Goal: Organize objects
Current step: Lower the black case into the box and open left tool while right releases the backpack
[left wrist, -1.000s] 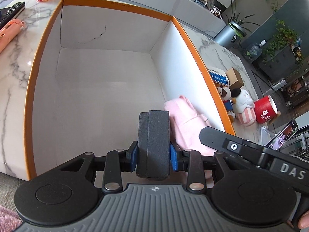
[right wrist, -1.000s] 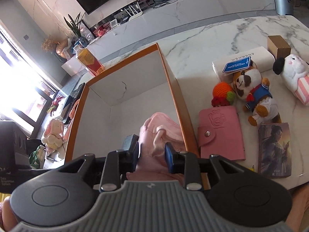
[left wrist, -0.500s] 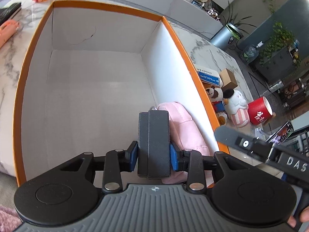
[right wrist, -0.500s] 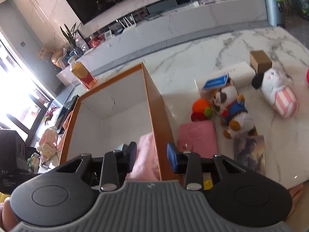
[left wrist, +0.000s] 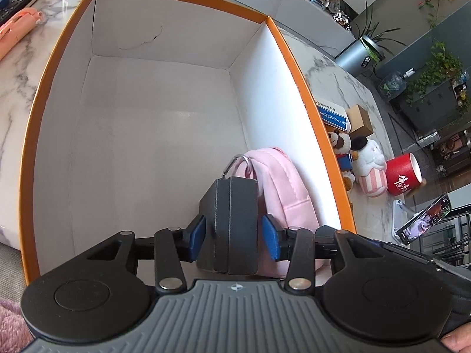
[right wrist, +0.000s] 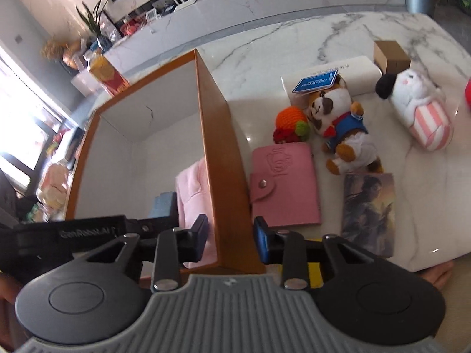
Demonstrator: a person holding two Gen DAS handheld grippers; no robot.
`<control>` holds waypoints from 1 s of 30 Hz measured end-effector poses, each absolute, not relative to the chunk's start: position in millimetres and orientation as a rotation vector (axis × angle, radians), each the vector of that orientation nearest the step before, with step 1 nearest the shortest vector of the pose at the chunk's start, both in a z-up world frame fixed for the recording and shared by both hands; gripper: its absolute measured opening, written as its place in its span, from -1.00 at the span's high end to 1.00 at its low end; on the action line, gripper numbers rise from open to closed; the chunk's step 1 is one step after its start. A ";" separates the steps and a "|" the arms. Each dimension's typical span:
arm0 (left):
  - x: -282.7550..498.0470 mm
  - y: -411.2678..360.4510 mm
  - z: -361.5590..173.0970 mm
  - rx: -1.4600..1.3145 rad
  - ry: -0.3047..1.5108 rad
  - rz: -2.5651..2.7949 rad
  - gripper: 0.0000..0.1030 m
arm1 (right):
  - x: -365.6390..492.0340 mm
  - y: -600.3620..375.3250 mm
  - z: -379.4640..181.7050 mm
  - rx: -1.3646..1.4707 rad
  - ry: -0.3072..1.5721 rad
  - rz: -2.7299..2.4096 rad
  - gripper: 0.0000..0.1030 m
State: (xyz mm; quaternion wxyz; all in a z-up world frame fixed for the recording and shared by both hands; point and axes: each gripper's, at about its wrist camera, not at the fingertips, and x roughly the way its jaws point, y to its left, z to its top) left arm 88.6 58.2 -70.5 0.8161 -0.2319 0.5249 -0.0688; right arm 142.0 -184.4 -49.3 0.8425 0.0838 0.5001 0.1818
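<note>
Broadly, the marble table spreads ahead and to the right of the right claw. On it sits the orange-rimmed box with white inner walls, which fills nearly everything in front of the left claw; its right wall runs straight between the right claw's blue pads.

Inside the box, a pink pouch lies against that right wall, just ahead and to the right of the left claw, with a metal clip at its far end. Between the left claw's pads stands a dark grey block, its base down in the box. Those jaws have just been opening: both pads stand off the block's sides with small gaps showing, so the block is no longer squeezed.

The right claw is partly open and grips nothing; only the box wall passes through its gap, touching neither pad as far as can be seen.

Outside the box, ahead and right of the right claw, lie a pink wallet closest, a picture card beside it, a dog plush, a white plush and a small crochet orange beyond.
</note>
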 end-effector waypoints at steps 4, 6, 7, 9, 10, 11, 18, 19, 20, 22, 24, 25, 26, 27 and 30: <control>89.4 57.6 -70.2 -0.512 1.122 -0.163 0.11 | 144.0 -185.0 -55.4 0.172 1.065 0.388 0.42; 89.9 61.5 -74.7 -0.576 1.132 -0.164 0.19 | 145.8 -186.7 -56.4 0.197 1.075 0.399 0.51; 89.8 63.6 -76.0 -0.603 1.131 -0.160 0.20 | 147.7 -188.3 -57.3 0.224 1.086 0.404 0.60; 89.4 65.4 -77.6 -0.639 1.129 -0.160 0.27 | 148.8 -191.7 -57.6 0.263 1.105 0.399 0.62; 89.1 65.6 -77.8 -0.647 1.129 -0.160 0.27 | 148.7 -192.3 -57.7 0.275 1.112 0.399 0.62; 88.7 65.0 -77.7 -0.646 1.128 -0.157 0.27 | 148.0 -192.3 -57.5 0.280 1.113 0.398 0.62; 87.9 67.1 -74.7 -0.624 1.118 -0.143 0.26 | 142.0 -186.2 -54.8 0.302 1.121 0.370 0.61; 87.2 68.8 -73.5 -0.615 1.117 -0.135 0.26 | 140.6 -184.9 -55.5 0.306 1.127 0.382 0.60; 86.8 70.9 -72.8 -0.611 1.119 -0.130 0.26 | 138.7 -183.2 -56.4 0.309 1.131 0.393 0.60; 86.0 75.2 -72.4 -0.615 1.127 -0.126 0.26 | 135.2 -178.7 -57.0 0.312 1.131 0.400 0.58; 84.6 78.4 -71.4 -0.619 1.128 -0.116 0.26 | 132.9 -175.7 -56.5 0.308 1.122 0.406 0.57; 83.9 78.8 -70.5 -0.616 1.127 -0.112 0.22 | 132.7 -175.5 -57.1 0.315 1.122 0.411 0.55; 83.2 78.3 -69.8 -0.612 1.124 -0.108 0.18 | 132.2 -175.6 -56.9 0.318 1.121 0.417 0.55; 82.4 77.8 -69.0 -0.609 1.121 -0.106 0.09 | 131.1 -175.5 -56.0 0.316 1.114 0.424 0.51; 81.3 75.2 -67.7 -0.606 1.115 -0.103 0.02 | 129.0 -174.5 -50.3 0.297 1.087 0.437 0.51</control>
